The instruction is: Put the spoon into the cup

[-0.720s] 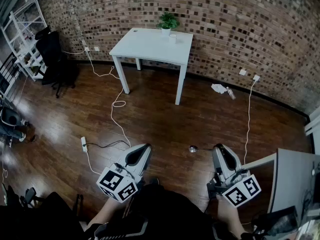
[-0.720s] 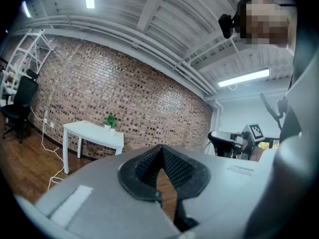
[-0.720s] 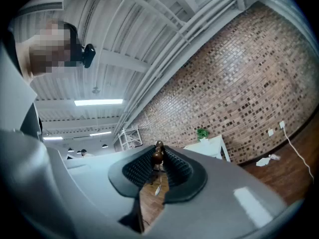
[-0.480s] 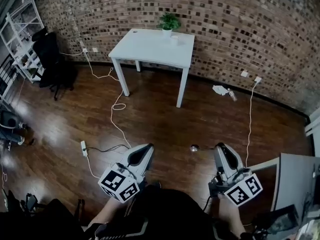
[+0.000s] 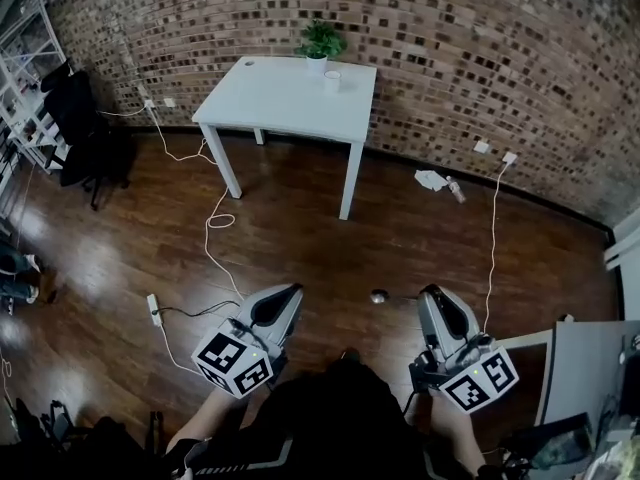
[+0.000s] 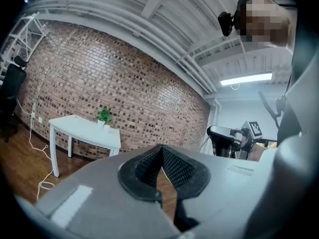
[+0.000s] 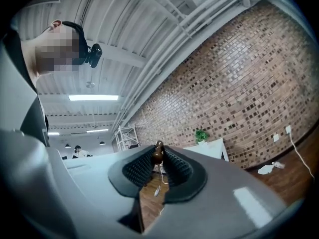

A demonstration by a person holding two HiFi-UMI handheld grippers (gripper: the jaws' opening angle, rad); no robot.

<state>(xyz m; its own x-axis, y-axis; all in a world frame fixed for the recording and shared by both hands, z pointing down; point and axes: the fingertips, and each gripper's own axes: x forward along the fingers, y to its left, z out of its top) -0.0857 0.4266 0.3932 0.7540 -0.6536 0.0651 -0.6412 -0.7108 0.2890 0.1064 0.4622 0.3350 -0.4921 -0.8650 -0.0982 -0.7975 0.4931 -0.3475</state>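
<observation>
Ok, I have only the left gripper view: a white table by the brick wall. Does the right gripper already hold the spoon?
Observer: Yes. The right gripper view shows the right gripper shut on the handle end of the shiny metal spoon.
Operator: Which way does the bowl point?
Observer: In the head view its round bowl sticks out sideways, toward the left gripper, over the wooden floor.
Operator: Anything lying on that floor?
Observer: A white power strip lies left of the left gripper.
</observation>
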